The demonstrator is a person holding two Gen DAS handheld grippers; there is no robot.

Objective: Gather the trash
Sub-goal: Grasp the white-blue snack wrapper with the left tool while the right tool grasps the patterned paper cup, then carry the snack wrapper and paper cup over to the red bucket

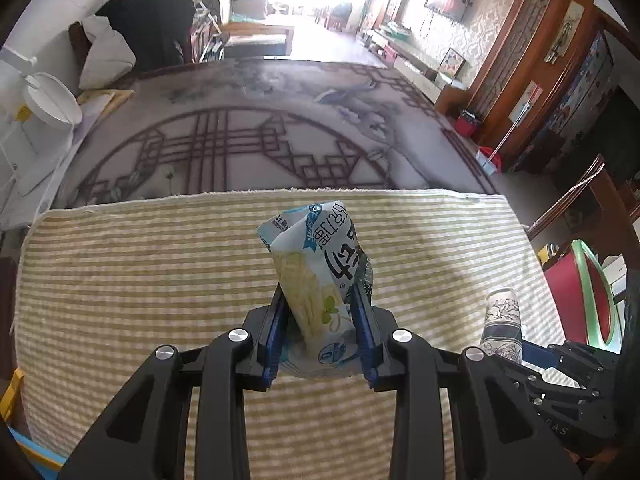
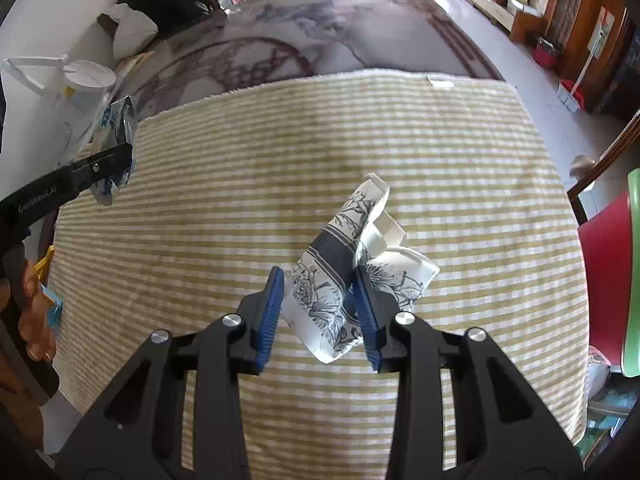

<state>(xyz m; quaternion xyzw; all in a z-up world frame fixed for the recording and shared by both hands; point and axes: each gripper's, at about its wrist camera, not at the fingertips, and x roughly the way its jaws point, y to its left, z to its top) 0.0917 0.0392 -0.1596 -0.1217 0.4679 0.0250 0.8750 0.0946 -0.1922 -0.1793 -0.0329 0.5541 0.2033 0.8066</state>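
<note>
The crumpled pale-blue printed plastic snack wrapper (image 1: 320,280) is clamped in your left gripper (image 1: 320,332), above the green-and-white striped cloth (image 1: 140,280); light, slick film, so hold its bunched middle. The crushed floral-printed paper cup (image 2: 332,280), near the cloth's right edge, sits between your right gripper (image 2: 320,312) pads; full contact cannot be told, and it will likely buckle.

The left tool (image 1: 320,332) pinches a pale blue snack wrapper (image 1: 316,276) between its blue pads, wrapper upright above the striped yellow tablecloth (image 1: 140,280); to its right, a crushed floral paper cup (image 1: 502,320) in the right tool (image 1: 536,354)
</note>
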